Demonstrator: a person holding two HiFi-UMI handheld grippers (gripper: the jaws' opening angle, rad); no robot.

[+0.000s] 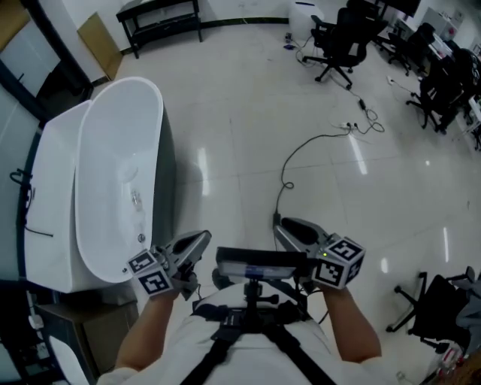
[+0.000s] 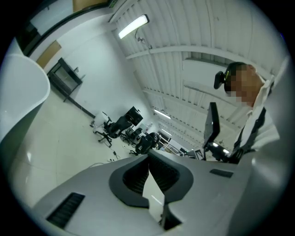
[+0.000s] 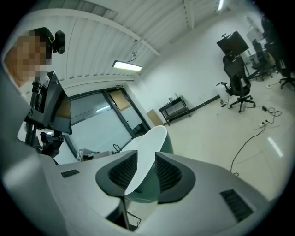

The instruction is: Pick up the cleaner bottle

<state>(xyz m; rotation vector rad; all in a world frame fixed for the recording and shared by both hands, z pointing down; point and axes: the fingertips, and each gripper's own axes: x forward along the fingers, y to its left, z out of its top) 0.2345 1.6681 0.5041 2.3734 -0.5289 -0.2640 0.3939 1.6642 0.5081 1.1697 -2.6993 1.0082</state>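
Observation:
No cleaner bottle shows in any view. My left gripper (image 1: 197, 242) is held close to the chest and points toward the foot of a white freestanding bathtub (image 1: 113, 173); its jaws meet at the tips with nothing between them (image 2: 148, 156). My right gripper (image 1: 284, 228) is held beside it over the bare floor, its jaws drawn together and empty (image 3: 146, 154). In the right gripper view the bathtub (image 3: 152, 138) stands ahead past the jaws. In the left gripper view only the bathtub's rim (image 2: 23, 92) shows, at the left edge.
A black cable (image 1: 301, 158) runs across the glossy floor ahead. Black office chairs (image 1: 338, 41) stand at the far right, another chair (image 1: 440, 308) at the near right. A black bench (image 1: 161, 19) stands by the far wall. A chest-mounted camera rig (image 1: 259, 263) sits between the grippers.

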